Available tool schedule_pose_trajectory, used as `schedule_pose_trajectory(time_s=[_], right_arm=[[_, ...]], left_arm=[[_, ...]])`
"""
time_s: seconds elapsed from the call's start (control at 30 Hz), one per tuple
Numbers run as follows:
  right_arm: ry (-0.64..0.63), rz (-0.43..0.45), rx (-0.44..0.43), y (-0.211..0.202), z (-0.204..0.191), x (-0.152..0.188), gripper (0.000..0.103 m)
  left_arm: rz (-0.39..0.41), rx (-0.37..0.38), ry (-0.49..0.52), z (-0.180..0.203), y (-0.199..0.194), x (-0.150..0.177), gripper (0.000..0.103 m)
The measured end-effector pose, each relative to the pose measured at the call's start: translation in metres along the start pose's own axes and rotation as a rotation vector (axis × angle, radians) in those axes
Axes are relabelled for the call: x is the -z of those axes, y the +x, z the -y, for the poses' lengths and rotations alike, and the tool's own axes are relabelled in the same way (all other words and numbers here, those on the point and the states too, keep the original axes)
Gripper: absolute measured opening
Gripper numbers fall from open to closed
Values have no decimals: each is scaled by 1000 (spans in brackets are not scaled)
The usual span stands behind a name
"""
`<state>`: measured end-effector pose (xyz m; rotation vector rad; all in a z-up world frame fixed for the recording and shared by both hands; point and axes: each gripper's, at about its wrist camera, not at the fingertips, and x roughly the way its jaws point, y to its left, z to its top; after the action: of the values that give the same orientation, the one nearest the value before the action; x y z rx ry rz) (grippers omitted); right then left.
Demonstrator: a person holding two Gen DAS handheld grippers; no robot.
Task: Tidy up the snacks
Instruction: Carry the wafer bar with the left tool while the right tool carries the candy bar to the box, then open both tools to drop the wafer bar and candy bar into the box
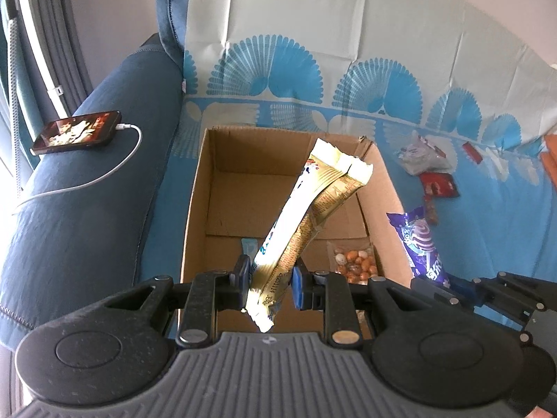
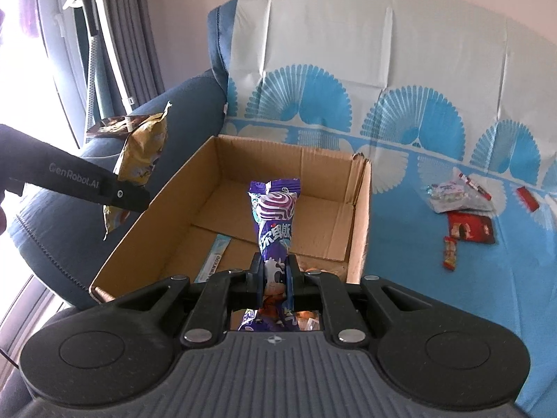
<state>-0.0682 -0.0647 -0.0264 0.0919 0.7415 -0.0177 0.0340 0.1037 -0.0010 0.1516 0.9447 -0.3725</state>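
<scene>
An open cardboard box point(image 1: 195, 209) point(image 2: 358, 209) sits on a sofa covered with a blue-patterned cloth. My left gripper point(image 1: 271, 280) is shut on a gold and white snack packet point(image 1: 306, 216), held over the box's near edge; the same packet point(image 2: 139, 160) shows in the right wrist view, left of the box. My right gripper point(image 2: 275, 278) is shut on a purple candy packet point(image 2: 275, 216), which stands up over the box; it also shows as the purple packet point(image 1: 417, 244) right of the box. Inside the box lie a bag of round candies point(image 1: 355, 261) and a light blue stick packet point(image 2: 214, 254).
Loose snacks lie on the cloth to the right: a clear bag point(image 2: 456, 195), a red packet point(image 2: 470, 230), a small red-yellow stick point(image 2: 449, 252). A phone point(image 1: 76, 132) with a white charging cable point(image 1: 115, 170) rests on the blue sofa arm at left.
</scene>
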Motion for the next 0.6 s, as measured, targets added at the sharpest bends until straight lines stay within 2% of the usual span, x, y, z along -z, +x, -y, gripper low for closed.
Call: schedule_pose_trajectory(time_s=[0.6], right_arm=[[30,-60,0,77,13,-14,13]], left_arm=[[-113,-35,39,1,90,-18,27]])
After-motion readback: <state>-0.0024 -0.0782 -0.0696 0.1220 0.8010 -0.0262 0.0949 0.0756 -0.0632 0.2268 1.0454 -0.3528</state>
